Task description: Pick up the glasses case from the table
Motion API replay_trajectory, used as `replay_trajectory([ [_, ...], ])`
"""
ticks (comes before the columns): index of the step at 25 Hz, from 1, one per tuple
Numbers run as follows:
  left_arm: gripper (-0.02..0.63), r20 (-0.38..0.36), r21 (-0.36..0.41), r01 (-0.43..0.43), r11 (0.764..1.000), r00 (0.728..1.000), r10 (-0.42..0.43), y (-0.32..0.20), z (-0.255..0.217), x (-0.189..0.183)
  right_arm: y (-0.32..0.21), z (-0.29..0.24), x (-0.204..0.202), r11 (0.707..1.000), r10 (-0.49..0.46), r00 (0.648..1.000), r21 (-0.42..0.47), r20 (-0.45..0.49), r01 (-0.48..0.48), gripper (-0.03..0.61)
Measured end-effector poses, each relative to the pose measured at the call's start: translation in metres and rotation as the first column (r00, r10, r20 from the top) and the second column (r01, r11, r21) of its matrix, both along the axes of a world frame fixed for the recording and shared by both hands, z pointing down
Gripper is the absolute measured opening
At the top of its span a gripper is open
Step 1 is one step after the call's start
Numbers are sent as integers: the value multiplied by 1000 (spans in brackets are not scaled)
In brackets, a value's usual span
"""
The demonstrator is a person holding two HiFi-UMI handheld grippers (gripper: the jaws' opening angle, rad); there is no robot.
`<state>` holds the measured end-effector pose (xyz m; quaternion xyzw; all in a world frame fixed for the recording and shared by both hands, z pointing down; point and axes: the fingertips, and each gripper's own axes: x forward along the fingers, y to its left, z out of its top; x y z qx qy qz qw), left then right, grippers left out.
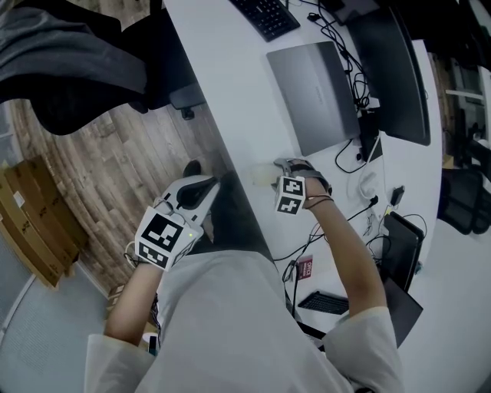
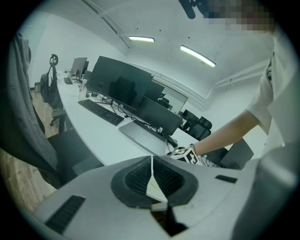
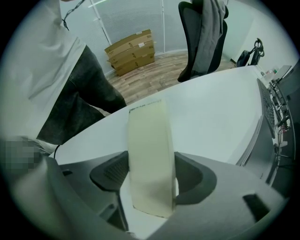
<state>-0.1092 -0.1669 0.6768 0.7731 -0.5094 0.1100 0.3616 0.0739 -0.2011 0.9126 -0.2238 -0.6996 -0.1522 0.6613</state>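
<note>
The glasses case (image 3: 150,159) is a pale cream, long box lying on the white table (image 1: 230,100) near its front edge. In the head view the case (image 1: 265,175) shows just left of my right gripper (image 1: 285,166), which points straight down at it. In the right gripper view the right gripper (image 3: 150,177) has the case between its dark pads, both touching its long sides. My left gripper (image 1: 207,186) hangs off the table's edge over the floor. In its own view the left gripper (image 2: 152,169) is shut, with nothing between its pads.
A closed grey laptop (image 1: 314,96) lies beyond the case, with a keyboard (image 1: 265,15), a dark monitor (image 1: 395,69) and cables (image 1: 360,153) further back and right. An office chair draped with a grey jacket (image 1: 77,61) and cardboard boxes (image 1: 31,219) stand on the wooden floor at left.
</note>
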Motion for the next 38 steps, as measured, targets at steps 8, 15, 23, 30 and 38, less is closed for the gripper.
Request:
replay_trajectory([
  [8,12,14,29,-6,1000,1000,5,-2,-15,0,-11,-19,-1,996,89,996,11,25,-89,304],
  [15,12,34,60,-13,998,999,11,-1,-33,-1,-24,-45,-7,965,258,962,15,90,-260,303],
  [23,12,66,101,-33,994,997,27,3,-57,0,-36,-88,-7,879,467,864,2,188,-476,302],
  [30,12,81,128,-58,990,996,47,4,-72,7,-41,-131,2,783,603,747,-27,279,-621,302],
  [38,12,87,161,-84,983,994,70,2,-93,14,-47,-178,21,657,718,581,-99,384,-747,302],
])
